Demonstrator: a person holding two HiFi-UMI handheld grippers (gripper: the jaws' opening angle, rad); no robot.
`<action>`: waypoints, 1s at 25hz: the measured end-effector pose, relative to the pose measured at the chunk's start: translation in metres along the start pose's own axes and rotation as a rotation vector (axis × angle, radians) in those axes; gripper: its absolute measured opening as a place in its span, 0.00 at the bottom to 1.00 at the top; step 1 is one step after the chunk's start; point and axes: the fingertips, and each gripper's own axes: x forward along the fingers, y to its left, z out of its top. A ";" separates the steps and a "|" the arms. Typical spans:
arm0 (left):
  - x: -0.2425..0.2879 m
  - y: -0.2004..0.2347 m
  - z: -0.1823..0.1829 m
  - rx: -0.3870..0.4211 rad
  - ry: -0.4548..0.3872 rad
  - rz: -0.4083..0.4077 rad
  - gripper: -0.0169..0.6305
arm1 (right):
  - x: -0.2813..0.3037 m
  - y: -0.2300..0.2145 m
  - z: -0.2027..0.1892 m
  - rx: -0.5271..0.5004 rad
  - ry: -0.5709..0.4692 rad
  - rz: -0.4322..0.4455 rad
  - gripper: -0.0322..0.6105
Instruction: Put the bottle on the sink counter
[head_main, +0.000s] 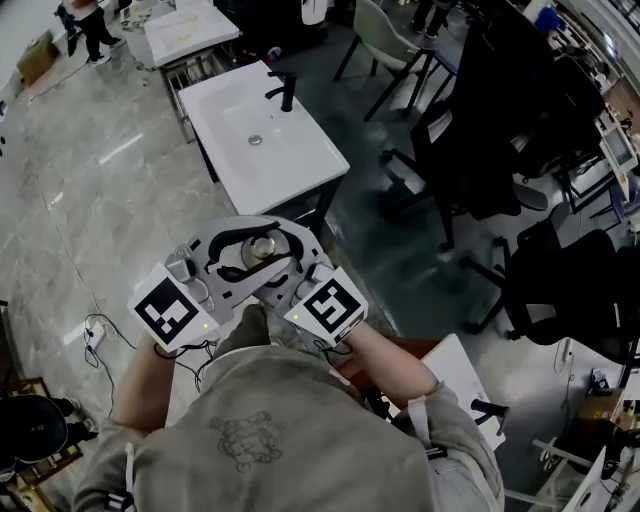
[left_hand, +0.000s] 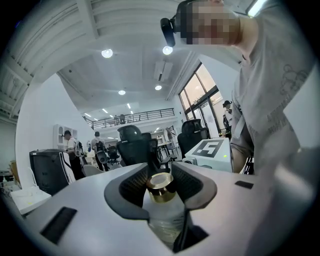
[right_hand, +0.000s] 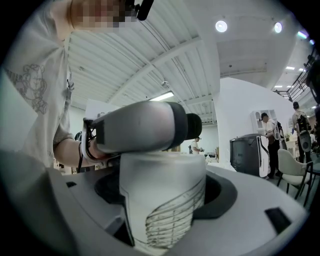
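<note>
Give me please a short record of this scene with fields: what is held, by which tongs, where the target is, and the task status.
held object: white bottle with a gold cap
left tongs: closed on the bottle just below the cap
right tongs: closed on the bottle's body, which bears a line drawing
target: white sink counter with a black faucet, ahead of the person
bottle position: in the air, close to the person, apart from the counter
task status: bottle not yet placed
</note>
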 end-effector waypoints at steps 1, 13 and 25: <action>0.004 0.004 -0.002 0.006 -0.004 -0.010 0.26 | 0.001 -0.007 -0.002 0.000 -0.001 -0.008 0.54; 0.047 0.056 -0.032 0.017 -0.019 -0.087 0.26 | 0.020 -0.077 -0.032 -0.010 0.030 -0.064 0.54; 0.100 0.168 -0.060 0.004 -0.026 -0.176 0.26 | 0.075 -0.197 -0.051 0.015 0.089 -0.142 0.54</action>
